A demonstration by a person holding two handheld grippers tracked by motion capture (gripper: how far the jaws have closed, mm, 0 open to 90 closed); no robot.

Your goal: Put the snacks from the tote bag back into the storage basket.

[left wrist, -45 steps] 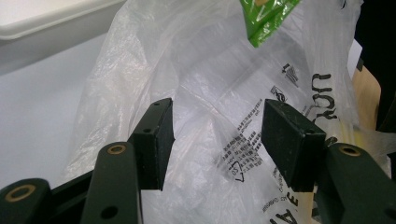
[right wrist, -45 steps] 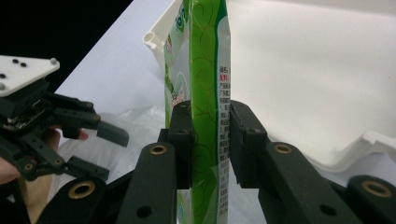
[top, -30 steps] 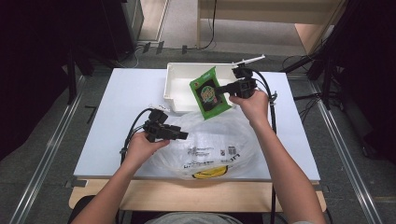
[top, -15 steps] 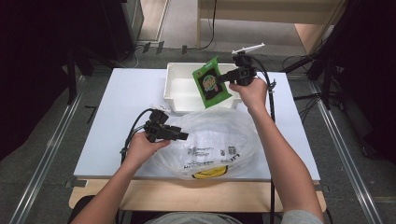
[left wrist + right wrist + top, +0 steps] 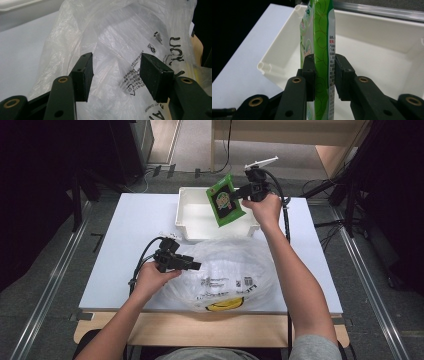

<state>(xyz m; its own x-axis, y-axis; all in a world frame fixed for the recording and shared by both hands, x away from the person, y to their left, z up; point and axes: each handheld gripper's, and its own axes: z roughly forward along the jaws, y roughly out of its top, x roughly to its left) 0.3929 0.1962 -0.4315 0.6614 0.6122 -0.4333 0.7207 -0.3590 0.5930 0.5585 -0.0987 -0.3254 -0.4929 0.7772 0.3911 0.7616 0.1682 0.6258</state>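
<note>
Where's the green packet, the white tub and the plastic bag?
green packet [image 5: 226, 200], high view, printed front face
white tub [image 5: 200, 234], high view, near wall
plastic bag [image 5: 235, 265], high view, crinkled top

I see a white tabletop [image 5: 130, 250] on a wooden base [image 5: 200, 330], grey floor [image 5: 45, 285] around it, and black stands [image 5: 77, 195] and cables [image 5: 325, 187] beyond.

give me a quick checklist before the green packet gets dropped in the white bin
1. Right tongs shut on the green packet: ok.
2. Packet over the white bin: ok, it hangs above the bin's right part.
3. Bin floor free to take it: ok, it looks bare.
4. Left tongs holding the plastic bag: not ok, open, with film between the pads.
5. More items left in the bag: cannot tell.
</note>
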